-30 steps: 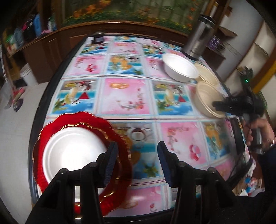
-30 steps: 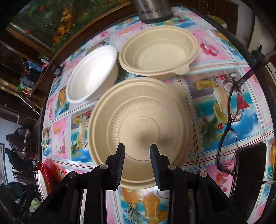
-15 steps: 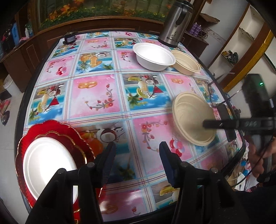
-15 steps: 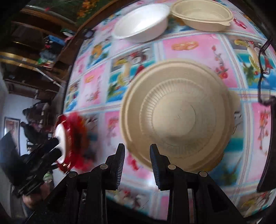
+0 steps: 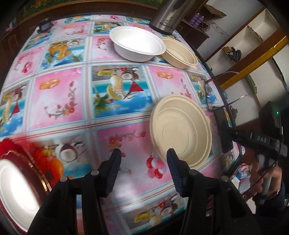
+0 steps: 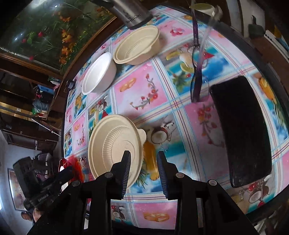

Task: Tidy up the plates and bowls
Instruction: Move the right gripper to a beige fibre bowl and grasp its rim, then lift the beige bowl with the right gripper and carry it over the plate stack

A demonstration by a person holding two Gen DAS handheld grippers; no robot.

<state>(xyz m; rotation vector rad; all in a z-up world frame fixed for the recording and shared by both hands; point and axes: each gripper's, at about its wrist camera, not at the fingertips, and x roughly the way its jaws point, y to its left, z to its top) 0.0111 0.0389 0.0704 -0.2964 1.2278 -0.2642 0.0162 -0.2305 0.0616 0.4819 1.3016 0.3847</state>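
A cream plate (image 5: pixel 180 130) lies on the table near its right edge; it also shows in the right wrist view (image 6: pixel 115 146), just ahead-left of my right gripper (image 6: pixel 143 162), which is open and off it. A white bowl (image 5: pixel 137 45) and a cream bowl (image 5: pixel 180 53) stand side by side at the far side; both also show in the right wrist view, white (image 6: pixel 98 74) and cream (image 6: pixel 138 45). A red plate (image 5: pixel 38 173) with a white plate (image 5: pixel 14 197) on it sits at the near left. My left gripper (image 5: pixel 142 166) is open and empty above the table.
A steel thermos (image 5: pixel 168 16) stands behind the bowls. A black phone (image 6: pixel 242 130) and glasses (image 6: pixel 197 72) lie near the table's right edge. The table has a bright patterned cloth (image 5: pixel 59 101). Shelves (image 5: pixel 252 36) stand to the right.
My right gripper set the cream plate down on the table and let go, drawing back to its right. My left gripper swung right, so the red plate slid to the left edge.
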